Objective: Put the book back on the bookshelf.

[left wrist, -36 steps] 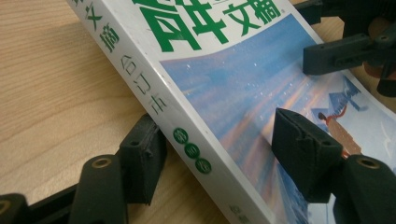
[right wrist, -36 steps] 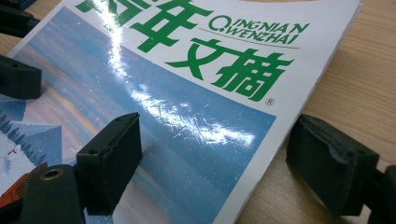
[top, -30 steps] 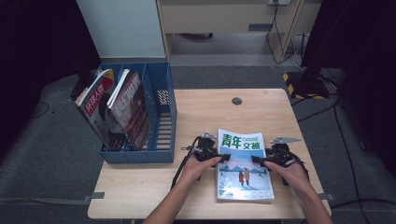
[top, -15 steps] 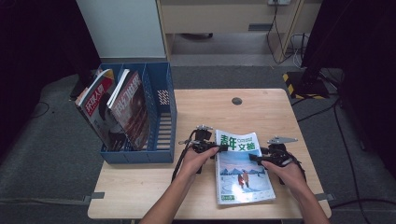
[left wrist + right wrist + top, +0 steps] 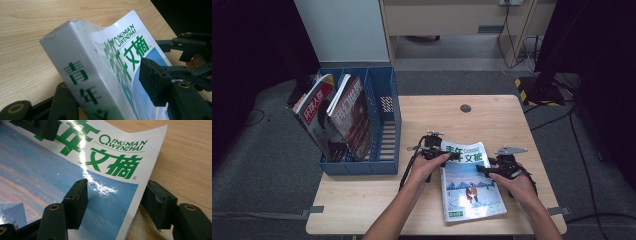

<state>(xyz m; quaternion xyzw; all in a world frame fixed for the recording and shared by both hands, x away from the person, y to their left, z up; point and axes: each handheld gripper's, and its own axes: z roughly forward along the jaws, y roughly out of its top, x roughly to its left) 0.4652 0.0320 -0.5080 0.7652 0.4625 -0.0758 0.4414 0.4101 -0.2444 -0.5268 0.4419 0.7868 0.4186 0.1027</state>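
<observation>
A magazine (image 5: 469, 185) with a white-and-blue cover and green title lies on the wooden table (image 5: 492, 120). My left gripper (image 5: 451, 156) reaches in at its upper left. In the left gripper view the raised spine (image 5: 82, 75) passes between the jaws of the left gripper (image 5: 106, 82), which have just been opening; no pad visibly presses. My right gripper (image 5: 482, 170) is at the right edge. In the right gripper view the curled edge (image 5: 140, 195) sits between the jaws of the right gripper (image 5: 116, 190), which have just been closing; a gap shows beside the outer pad.
A blue file rack (image 5: 387, 125) stands at the table's left, holding two upright magazines (image 5: 337, 120). A round cable hole (image 5: 465, 108) is in the far part of the tabletop. Cables and a cabinet lie beyond the table.
The magazine has skewed slightly, its upper right corner drawn inward and its top a touch lower in the picture. Both hands stay about where they were.
</observation>
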